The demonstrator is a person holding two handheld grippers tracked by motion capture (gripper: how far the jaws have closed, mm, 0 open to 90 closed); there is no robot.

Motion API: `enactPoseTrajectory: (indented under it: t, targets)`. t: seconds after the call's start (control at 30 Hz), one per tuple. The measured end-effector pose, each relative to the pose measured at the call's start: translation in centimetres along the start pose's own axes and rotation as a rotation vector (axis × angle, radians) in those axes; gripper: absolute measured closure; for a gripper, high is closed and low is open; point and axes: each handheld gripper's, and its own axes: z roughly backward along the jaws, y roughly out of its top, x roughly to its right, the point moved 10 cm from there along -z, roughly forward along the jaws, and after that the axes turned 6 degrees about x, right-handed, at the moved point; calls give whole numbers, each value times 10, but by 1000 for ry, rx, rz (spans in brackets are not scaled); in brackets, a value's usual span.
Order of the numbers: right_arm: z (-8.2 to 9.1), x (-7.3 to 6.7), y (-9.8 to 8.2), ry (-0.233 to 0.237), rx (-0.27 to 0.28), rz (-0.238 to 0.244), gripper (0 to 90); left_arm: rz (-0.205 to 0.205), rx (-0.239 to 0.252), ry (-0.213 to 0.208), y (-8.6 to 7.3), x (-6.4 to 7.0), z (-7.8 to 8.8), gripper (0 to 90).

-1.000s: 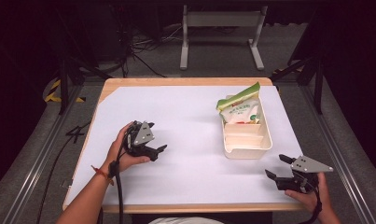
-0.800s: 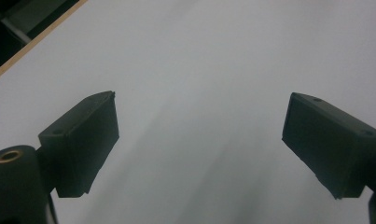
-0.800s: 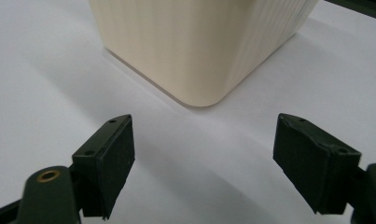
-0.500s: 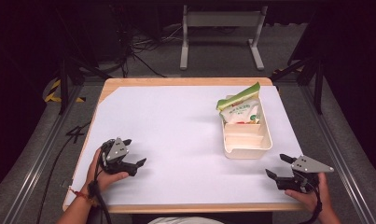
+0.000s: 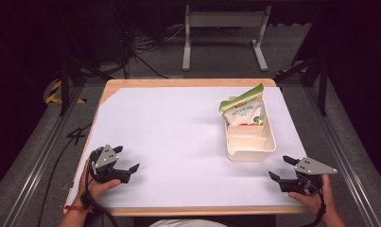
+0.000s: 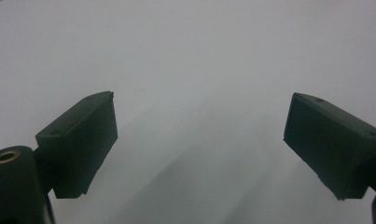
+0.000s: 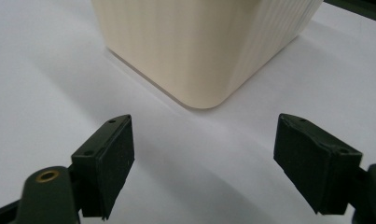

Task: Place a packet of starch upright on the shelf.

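Note:
A cream plastic tray (image 5: 268,146) sits right of the table's middle, and a green-and-white snack bag (image 5: 244,109) leans in its far end. My left gripper (image 5: 126,158) rests open near the front left corner, with bare white surface between its jaws (image 6: 202,140). At the front right my right gripper (image 5: 281,168) is also open, a short way in front of the tray. The tray's rounded near corner (image 7: 202,60) fills the top of the right gripper view, just beyond the right gripper (image 7: 204,158) and apart from it.
A white sheet (image 5: 178,137) covers the wooden table (image 5: 188,82). Cables and a grey metal stand (image 5: 223,28) are on the floor beyond the far edge. Metal rails (image 5: 41,156) run along both sides of the table.
My left gripper has drawn back from the middle left of the table to the front left corner. The right gripper, tray and bag have stayed put.

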Motion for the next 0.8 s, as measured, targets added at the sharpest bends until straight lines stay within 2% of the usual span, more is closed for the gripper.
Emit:
enactPoseTrajectory:
  t: [0.5,0.8]
  targets:
    - [-2,-1,-1,7,-8,10,201,2,11,14,3,-2,0,95]
    - [-2,-1,-2,11,-8,3,200,-3,-4,1,3,0,-4,95]
